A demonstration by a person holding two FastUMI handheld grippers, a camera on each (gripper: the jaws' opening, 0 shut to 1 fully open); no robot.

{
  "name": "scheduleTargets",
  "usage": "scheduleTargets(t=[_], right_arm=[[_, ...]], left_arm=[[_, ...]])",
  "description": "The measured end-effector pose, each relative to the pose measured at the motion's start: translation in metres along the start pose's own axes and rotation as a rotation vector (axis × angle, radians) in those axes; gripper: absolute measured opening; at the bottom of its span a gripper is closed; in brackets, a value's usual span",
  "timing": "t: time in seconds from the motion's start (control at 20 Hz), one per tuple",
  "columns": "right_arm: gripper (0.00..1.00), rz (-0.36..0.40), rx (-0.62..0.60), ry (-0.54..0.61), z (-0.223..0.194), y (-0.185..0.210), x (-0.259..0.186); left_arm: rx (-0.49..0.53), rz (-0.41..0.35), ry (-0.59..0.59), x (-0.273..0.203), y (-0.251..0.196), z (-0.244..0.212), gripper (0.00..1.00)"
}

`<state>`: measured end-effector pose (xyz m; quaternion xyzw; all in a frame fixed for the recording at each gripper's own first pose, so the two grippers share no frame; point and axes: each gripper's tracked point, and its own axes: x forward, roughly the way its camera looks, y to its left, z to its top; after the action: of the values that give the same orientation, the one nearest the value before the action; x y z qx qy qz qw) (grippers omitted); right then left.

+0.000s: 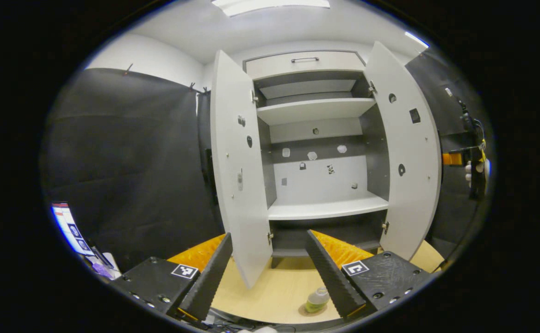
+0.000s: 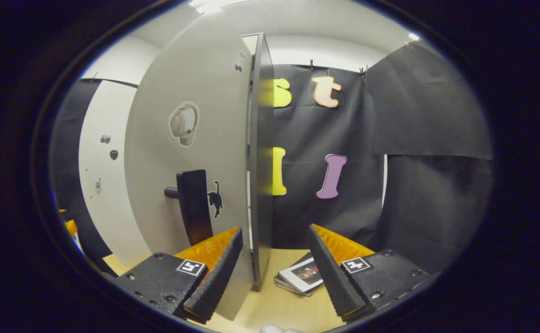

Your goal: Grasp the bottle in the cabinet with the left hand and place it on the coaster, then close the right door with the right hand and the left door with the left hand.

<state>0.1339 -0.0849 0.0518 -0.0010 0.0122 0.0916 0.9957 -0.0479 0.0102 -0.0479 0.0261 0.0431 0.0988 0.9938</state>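
- The cabinet [image 1: 318, 152] stands at the far side of the wooden table [image 1: 274, 296] with both doors swung out; the left gripper view shows its bare shelves, the left door [image 1: 237, 171] and the right door [image 1: 406, 152].
- The left gripper [image 1: 267, 273] is held level, facing the cabinet's middle from the near side, its fingers spread wide and holding nothing.
- The right gripper [image 2: 274, 270] points along the open right door [image 2: 195, 152], fingers wide apart on either side of the door's near edge; I cannot tell whether either touches it.
- In the right gripper view the door's outer face carries a dark handle [image 2: 191, 203], just beyond the left finger.
- A small stack of booklets [image 2: 302, 277] lies on the table [image 2: 279, 310], right of the door edge.
- In the left gripper view the other gripper [image 1: 471, 162] and the hand holding it sit far right, beyond the right door.
- The bottle [image 1: 317, 299] stands upright on the round coaster [image 1: 307, 311] on the table, near and low, just left of the left gripper's right finger and apart from it.
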Motion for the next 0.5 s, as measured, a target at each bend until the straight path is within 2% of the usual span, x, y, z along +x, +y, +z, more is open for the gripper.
scheduleTargets(t=[0.05,0.1,0.15,0.2,0.4,0.5], right_arm=[[0.89,-0.003,-0.001,0.002,0.0,0.01,0.001],[0.93,-0.005,0.003,0.0,0.0,0.022,0.001],[0.89,-0.008,0.003,0.004,0.0,0.034,0.003],[0.93,-0.009,0.0,0.003,0.0,0.046,0.005],[0.93,-0.021,-0.034,-0.01,0.0,0.085,0.014],[0.93,0.007,-0.034,-0.007,-0.003,0.107,0.019]], left_arm=[[0.004,-0.009,0.002,0.003,0.003,-0.002,0.97],[0.011,-0.017,0.005,0.007,0.007,-0.004,0.97],[0.018,-0.029,0.005,0.009,0.011,-0.005,0.97],[0.025,-0.038,0.004,0.012,0.016,-0.005,0.96],[0.021,-0.079,-0.003,0.024,0.031,-0.006,0.97],[0.022,-0.086,-0.01,0.029,0.04,-0.005,0.97]])
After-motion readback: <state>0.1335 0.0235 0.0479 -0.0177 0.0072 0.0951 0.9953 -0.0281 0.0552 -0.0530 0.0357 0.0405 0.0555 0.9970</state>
